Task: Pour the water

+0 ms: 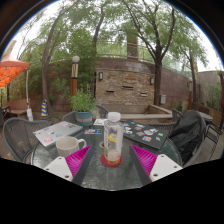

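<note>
A clear plastic water bottle (pixel 113 138) with a white cap and a red band at its base stands upright on a glass patio table (pixel 112 172). It stands between my fingers (pixel 78 158), with a clear gap to the pink pad on each side. My gripper (pixel 112 160) is open around the bottle's lower part and is not touching it. A white cup (pixel 68 146) sits on the table to the left of the bottle, just beyond my left finger.
An open book (pixel 56 130) lies behind the cup, and a tray of small items (pixel 148 132) lies at the right. A potted plant (pixel 84 105) stands mid-table. Dark chairs (pixel 186 135) ring the table; a stone wall and trees are beyond.
</note>
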